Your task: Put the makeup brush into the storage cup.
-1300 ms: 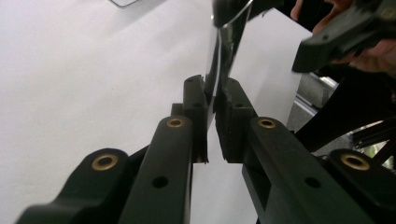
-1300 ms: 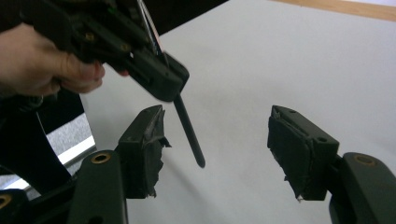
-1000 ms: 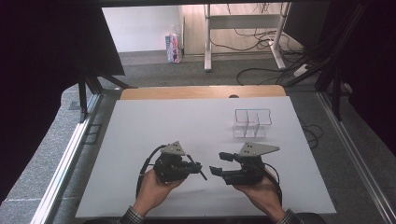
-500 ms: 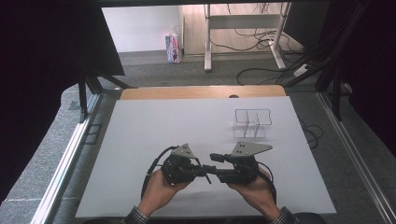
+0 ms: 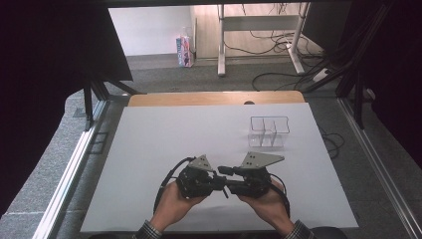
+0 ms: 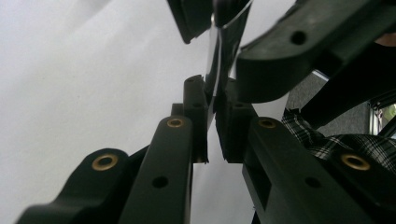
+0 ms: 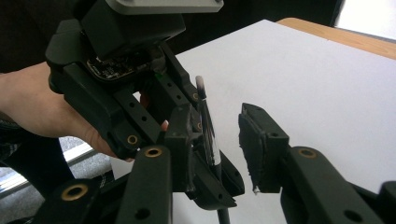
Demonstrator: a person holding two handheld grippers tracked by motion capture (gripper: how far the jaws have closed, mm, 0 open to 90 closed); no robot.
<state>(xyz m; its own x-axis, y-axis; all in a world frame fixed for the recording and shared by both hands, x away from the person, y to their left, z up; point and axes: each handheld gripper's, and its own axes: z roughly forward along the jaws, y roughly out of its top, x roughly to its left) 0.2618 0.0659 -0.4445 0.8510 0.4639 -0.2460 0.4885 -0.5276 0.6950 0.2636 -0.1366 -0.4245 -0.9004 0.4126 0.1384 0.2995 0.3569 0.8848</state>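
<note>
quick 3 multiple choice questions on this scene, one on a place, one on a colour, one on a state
1. Where does the clear box stand?
A. between the two hands
B. on the far right part of the table
C. on the floor

2. What colour is the table top?
A. white
B. green
C. red

3. How are the left tongs?
A. wide open and empty
B. lying on the table, unheld
C. shut on a thin stick

Answers:
1 B: the high view shows the box beyond the hands, toward the right edge.
2 A: the surface is plain white.
3 C: the left gripper view shows the pads pressed on the stick.
</note>
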